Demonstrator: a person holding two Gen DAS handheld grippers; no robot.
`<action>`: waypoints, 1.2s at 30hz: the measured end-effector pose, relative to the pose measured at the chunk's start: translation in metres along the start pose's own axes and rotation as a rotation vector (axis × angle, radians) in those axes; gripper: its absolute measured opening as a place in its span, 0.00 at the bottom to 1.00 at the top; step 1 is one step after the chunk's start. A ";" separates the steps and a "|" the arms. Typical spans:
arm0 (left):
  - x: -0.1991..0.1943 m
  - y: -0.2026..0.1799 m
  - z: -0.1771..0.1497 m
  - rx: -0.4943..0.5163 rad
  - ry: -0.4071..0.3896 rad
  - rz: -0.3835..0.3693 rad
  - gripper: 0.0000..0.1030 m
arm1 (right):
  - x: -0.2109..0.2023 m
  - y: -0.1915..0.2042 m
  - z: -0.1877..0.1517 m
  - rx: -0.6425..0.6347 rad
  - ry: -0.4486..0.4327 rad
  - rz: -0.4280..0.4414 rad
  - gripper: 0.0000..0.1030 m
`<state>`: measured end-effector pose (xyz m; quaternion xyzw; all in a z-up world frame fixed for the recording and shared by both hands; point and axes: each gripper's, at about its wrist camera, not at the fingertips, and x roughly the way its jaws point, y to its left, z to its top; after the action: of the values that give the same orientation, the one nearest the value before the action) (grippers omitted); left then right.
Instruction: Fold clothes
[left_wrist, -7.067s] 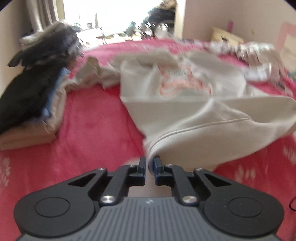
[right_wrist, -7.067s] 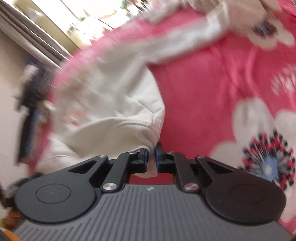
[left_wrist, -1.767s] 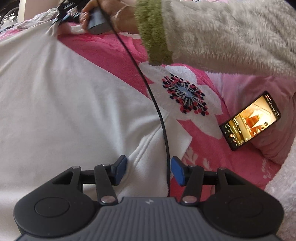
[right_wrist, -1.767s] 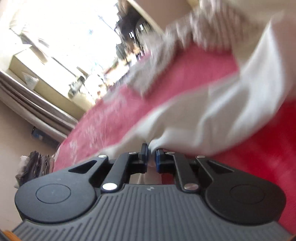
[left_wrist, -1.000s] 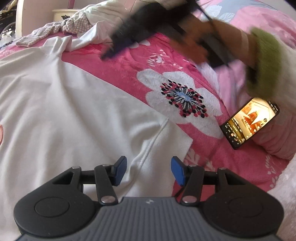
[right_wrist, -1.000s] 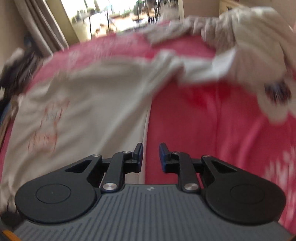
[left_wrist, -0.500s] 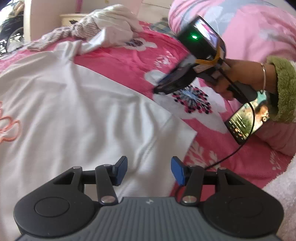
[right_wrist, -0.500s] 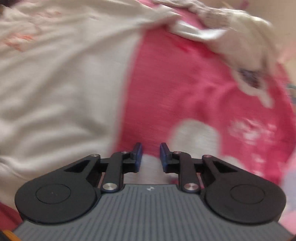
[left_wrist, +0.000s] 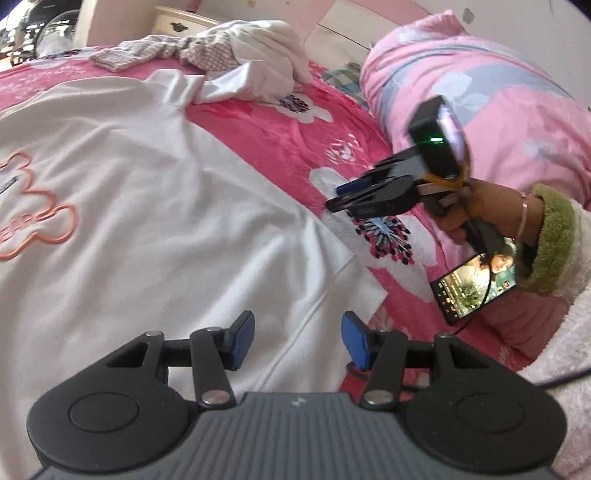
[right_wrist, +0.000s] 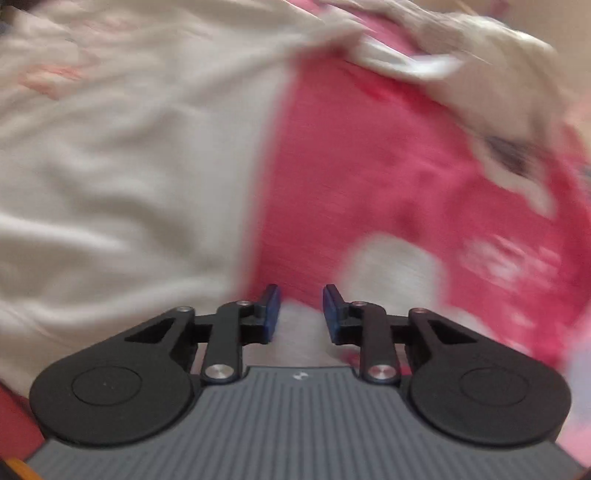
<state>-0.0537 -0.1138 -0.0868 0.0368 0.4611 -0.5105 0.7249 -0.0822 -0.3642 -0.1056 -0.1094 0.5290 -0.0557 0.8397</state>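
Pink floral bed with spread white sweatshirt, crumpled clothes, phone, seemingly a pillow.

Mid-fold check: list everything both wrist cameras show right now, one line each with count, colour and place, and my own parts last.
sweatshirt: one, white with an orange outline print, spread flat on the bed, its hem corner just ahead of the left gripper.
bedspread: one, pink with white flowers, under everything.
clothes pile: one heap, white and checked, at the far end of the bed.
duvet: one, pale pink and grey, bunched at the right.
phone: one, black, screen lit, lying on the bed at the right.
nightstand: one, cream, beyond the bed.
sleeve: one, cream fleece with green cuff, on the right arm.
left gripper: open, nothing between the pads, over the hem.
right gripper: just been opening, empty, above the bedspread.
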 end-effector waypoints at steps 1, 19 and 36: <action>-0.001 0.004 -0.001 -0.013 0.003 0.002 0.52 | -0.008 -0.001 0.001 0.014 -0.018 0.025 0.22; -0.077 0.038 -0.072 -0.225 0.039 0.065 0.52 | -0.073 0.070 0.024 -0.320 0.015 0.255 0.26; -0.194 0.117 -0.167 -0.707 -0.149 0.493 0.55 | -0.061 0.294 0.196 -0.363 -0.013 0.846 0.31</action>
<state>-0.0791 0.1665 -0.0945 -0.1417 0.5315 -0.1343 0.8243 0.0607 -0.0414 -0.0419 -0.0296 0.5230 0.3862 0.7592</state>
